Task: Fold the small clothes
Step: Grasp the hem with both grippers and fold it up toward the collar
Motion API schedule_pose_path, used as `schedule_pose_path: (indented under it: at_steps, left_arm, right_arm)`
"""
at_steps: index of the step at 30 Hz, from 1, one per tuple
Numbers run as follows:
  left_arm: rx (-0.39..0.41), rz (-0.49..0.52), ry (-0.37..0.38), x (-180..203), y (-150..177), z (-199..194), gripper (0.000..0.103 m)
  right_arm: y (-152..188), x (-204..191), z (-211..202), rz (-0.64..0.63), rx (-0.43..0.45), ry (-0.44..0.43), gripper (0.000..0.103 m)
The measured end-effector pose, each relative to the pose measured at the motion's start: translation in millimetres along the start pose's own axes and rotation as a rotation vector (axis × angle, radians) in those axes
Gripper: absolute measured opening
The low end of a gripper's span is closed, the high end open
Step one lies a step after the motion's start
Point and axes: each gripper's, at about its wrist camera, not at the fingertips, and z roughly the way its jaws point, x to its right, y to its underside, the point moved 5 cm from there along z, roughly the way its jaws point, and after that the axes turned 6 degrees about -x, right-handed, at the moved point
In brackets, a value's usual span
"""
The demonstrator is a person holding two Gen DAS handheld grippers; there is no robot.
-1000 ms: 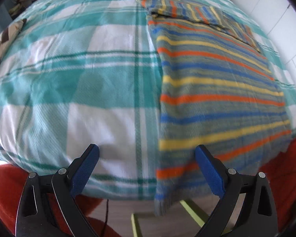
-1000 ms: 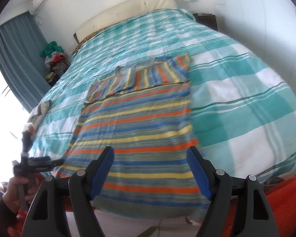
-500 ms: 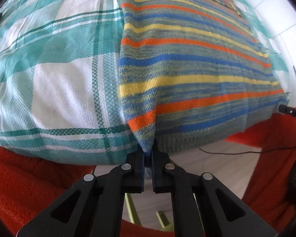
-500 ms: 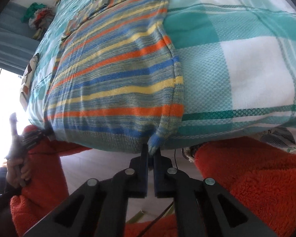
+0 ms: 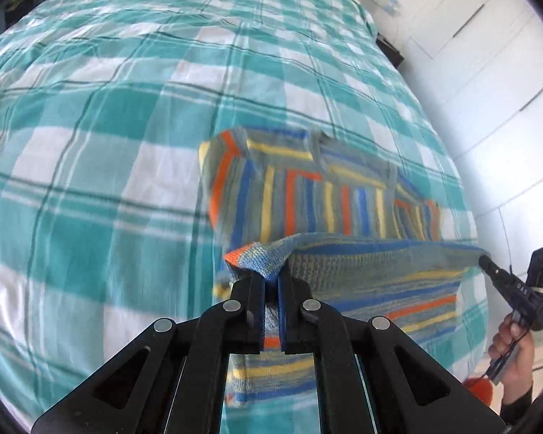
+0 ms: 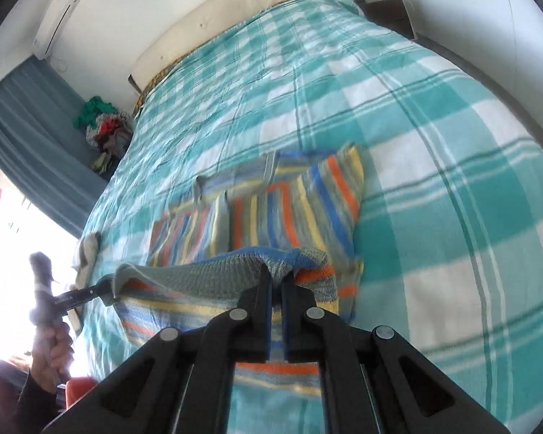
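A striped knit sweater (image 5: 325, 195) in orange, blue, yellow and grey lies on the teal checked bed cover (image 5: 108, 144). My left gripper (image 5: 270, 282) is shut on its bottom left hem corner and holds it lifted above the bed. My right gripper (image 6: 277, 282) is shut on the bottom right hem corner of the sweater (image 6: 289, 213). The hem hangs stretched between both grippers over the sweater's lower half. The folded sleeves and collar lie flat further up the bed. Each gripper shows in the other's view, the right one (image 5: 488, 266) and the left one (image 6: 106, 289).
White cupboard doors (image 5: 488, 54) stand along the bed's right side. A cream headboard (image 6: 217, 18), a blue curtain (image 6: 29, 137) and a pile of clothes (image 6: 105, 130) stand at the far left. A dark nightstand (image 6: 387, 7) is by the head of the bed.
Both grippers closed on the hem corners at the bed's foot, then lifted them and carried the hem up over the sweater toward the collar.
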Motion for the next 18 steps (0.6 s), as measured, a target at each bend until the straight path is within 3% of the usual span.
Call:
schedule_pose_path:
  at_steps: [2,6,9,11,13,15,18]
  left_arm:
    - [-0.003,-0.026,-0.023,-4,-37,22,0.003]
    - [-0.057,-0.043,-0.054,-9,-60,56,0.004]
    - [-0.097,-0.071,-0.094,-18,-74,81,0.011]
    - [-0.068,-0.143,-0.075,-29,-86,84,0.013]
    - [-0.018,-0.199,-0.067,-39,-95,74,0.032]
    - [0.031,-0.204,-0.05,-43,-97,57,0.059]
    - [0.088,-0.084,-0.07,-34,-81,27,0.062]
  right_arm:
    - [-32,6,27,0.033,-0.007,0.02,0.004]
    - [-73,21,71,0.06,-0.045,0.067,0.004]
    - [-84,40,106,0.138,-0.083,0.021,0.005]
    - [-92,54,115,0.198,-0.043,-0.016,0.008]
    - [-100,61,110,0.21,0.013,-0.031,0.02]
    - [-105,57,98,0.176,0.041,-0.048,0.02]
    - [-102,35,80,0.029,0.011,-0.022,0.02]
